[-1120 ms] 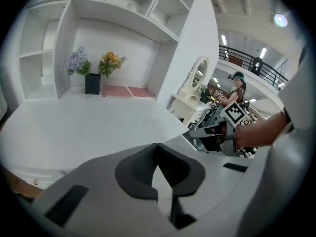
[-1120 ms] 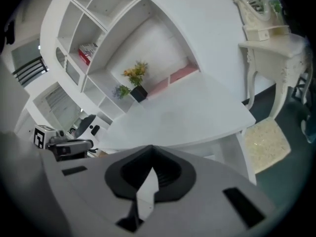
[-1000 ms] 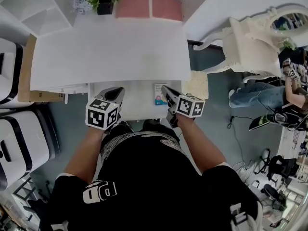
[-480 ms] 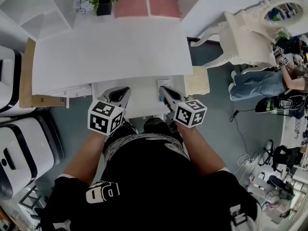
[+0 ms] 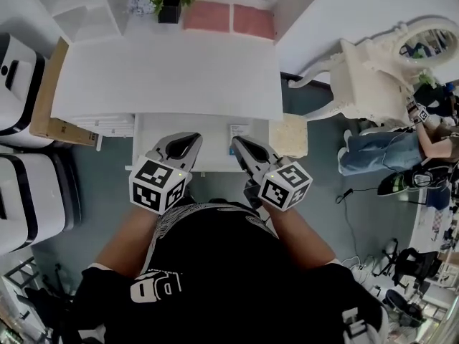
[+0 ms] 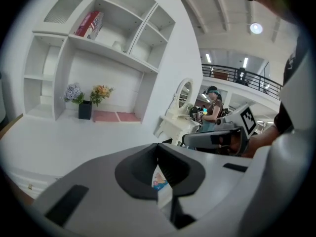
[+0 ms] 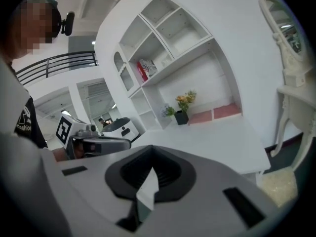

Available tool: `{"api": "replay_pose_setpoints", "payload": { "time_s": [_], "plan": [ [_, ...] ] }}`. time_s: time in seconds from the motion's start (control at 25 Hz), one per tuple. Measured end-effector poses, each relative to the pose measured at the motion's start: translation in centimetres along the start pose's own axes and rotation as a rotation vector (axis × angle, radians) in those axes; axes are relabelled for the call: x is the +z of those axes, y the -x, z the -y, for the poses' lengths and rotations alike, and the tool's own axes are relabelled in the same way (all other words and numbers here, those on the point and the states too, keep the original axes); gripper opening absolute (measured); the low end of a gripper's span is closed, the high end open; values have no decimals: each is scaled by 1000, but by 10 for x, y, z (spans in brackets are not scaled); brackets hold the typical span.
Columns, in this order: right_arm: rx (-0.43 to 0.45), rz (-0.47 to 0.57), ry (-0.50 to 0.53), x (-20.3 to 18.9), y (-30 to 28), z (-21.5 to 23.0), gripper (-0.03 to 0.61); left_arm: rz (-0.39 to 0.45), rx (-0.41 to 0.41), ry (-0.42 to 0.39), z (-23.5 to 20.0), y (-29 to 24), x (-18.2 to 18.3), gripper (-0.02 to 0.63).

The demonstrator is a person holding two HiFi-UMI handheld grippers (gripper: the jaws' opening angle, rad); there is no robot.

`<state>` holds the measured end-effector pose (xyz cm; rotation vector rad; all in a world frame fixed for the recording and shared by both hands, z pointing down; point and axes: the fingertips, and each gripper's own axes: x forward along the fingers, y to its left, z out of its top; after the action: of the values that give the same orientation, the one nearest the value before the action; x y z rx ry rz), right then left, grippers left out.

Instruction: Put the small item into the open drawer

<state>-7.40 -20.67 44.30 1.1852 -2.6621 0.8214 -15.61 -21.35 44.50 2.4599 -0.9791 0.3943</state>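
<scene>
The small item (image 5: 239, 130), a card printed in blue and pink, lies in the right rear corner of the open white drawer (image 5: 154, 131) under the desk. It also shows through the gap below the jaw tips as the small item (image 6: 159, 180) in the left gripper view. My left gripper (image 5: 188, 140) hovers over the drawer's middle, shut and empty. My right gripper (image 5: 235, 142) hangs just in front of the item, apart from it, shut with nothing in it. In the gripper views the left gripper (image 6: 158, 147) and the right gripper (image 7: 152, 149) both show tips meeting.
The white desk (image 5: 165, 70) carries potted flowers (image 5: 170, 6) at its back edge. A cardboard box (image 5: 50, 99) and white machines (image 5: 21, 192) stand at the left. An ornate white vanity (image 5: 373, 70) and a seated person (image 5: 380, 149) are at the right.
Both grippers have risen and drawn back from the drawer toward the body. The right gripper has left the item, which stays lying in the drawer.
</scene>
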Motion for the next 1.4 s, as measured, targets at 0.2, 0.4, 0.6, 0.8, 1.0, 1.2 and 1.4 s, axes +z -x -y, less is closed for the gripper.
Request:
{"api": "replay_pose_setpoints", "payload": {
  "time_s": [0.2,0.4,0.6,0.8,1.0,1.2,1.4],
  "plan": [
    [131,59,3,-3,50,-13,8,29,16,13,56,-7,-8,14],
    [153,23,101,-27,94,-21,8,21,51,0,105,-3,-34,14],
    [158,23,79,-42,140,-18,8,24,89,12,146,5,-56,14],
    [165,33,83,-53,165,-26,8,12,110,7,176,20,-76,14],
    [155,23,84,-64,172,-38,8,30,125,-5,185,39,-73,14],
    [132,31,88,-64,175,-50,8,42,104,-37,187,49,-63,14],
    [99,46,88,-63,168,-67,8,37,72,-72,182,59,-56,14]
  ]
}}
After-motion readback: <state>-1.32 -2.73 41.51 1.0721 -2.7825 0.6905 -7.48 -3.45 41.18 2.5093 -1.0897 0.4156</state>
